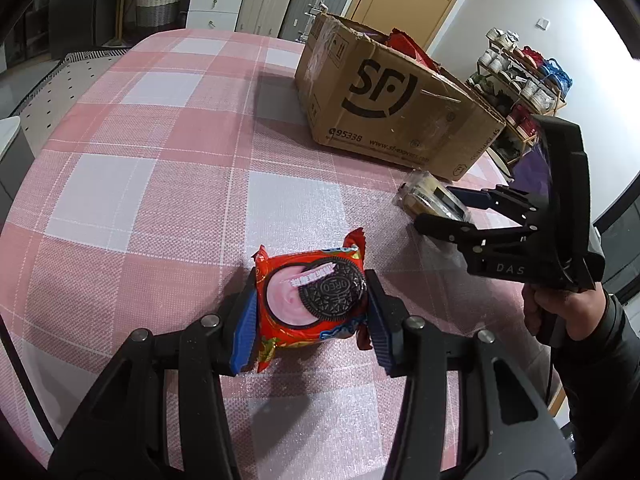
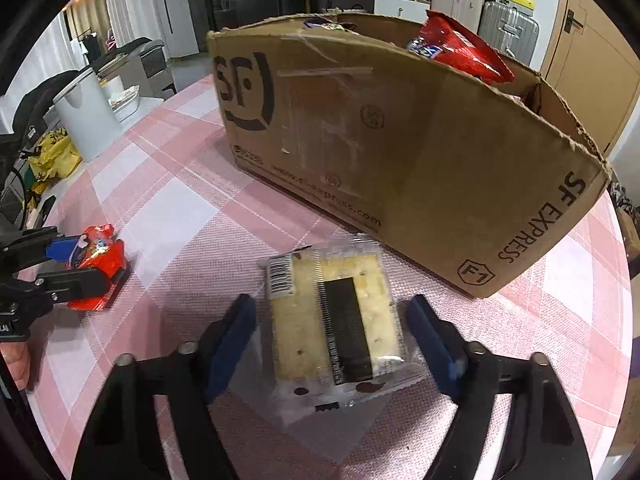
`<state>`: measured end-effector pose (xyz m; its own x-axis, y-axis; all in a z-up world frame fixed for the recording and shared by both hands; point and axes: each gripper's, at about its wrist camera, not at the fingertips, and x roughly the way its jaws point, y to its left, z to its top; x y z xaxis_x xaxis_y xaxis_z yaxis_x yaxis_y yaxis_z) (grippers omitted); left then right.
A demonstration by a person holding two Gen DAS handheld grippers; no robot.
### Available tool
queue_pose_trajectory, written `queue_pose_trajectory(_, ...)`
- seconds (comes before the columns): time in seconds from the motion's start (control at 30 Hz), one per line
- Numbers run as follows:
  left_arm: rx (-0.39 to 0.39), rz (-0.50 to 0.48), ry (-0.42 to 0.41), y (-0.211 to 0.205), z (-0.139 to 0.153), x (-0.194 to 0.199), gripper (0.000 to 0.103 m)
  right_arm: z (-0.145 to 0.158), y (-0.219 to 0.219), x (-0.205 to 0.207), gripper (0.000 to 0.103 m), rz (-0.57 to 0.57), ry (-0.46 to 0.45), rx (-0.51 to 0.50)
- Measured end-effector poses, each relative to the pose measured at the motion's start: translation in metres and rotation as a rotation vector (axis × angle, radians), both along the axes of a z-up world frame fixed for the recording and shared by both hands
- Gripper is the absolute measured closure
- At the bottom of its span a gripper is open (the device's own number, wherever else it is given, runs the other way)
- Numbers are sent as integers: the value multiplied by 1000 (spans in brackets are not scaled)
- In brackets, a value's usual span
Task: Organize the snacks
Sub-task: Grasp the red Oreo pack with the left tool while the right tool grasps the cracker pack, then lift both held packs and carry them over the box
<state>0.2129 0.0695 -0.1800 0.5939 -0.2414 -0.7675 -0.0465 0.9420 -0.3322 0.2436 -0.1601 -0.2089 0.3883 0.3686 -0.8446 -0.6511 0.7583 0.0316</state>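
A red Oreo pack [image 1: 312, 304] lies on the pink checked tablecloth, between the blue pads of my left gripper [image 1: 310, 320], which press on both its sides. It also shows at the left of the right wrist view [image 2: 98, 270]. A clear-wrapped cracker pack [image 2: 334, 320] lies flat between the fingers of my right gripper [image 2: 332, 344], which is open with gaps on both sides. It also shows in the left wrist view [image 1: 430, 198] with the right gripper [image 1: 444, 208] around it.
An open SF Express cardboard box [image 2: 400, 152] stands just behind the cracker pack, with a red snack bag [image 2: 460, 48] inside. It also shows in the left wrist view [image 1: 392, 100]. A white bin [image 2: 86, 116] and furniture stand beyond the table edge.
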Motion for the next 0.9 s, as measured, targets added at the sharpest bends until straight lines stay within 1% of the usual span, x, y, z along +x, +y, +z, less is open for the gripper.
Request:
queue_pose_trajectory(0.03,1,2,0,0,0,-1,58,1,-1,-1,45,2,3,4)
queue_pose_trajectory(0.2,9,4,-7,-2,6,-6,58,6,-12,-5,45,-9,26,36)
queue_pose_trajectory(0.47,27,6,-24,-6,17,-16,58,16,-41,-16,45,-49,88,168)
queue_pose_trajectory(0.67,56,-2,-43,-16,31,-25,58,44,-63,-35,45,-69,74,272)
queue_pose_trajectory(0.9,105,-29,-82,-30,57,-29,58,91,-83,-69,45,-65,-2,360)
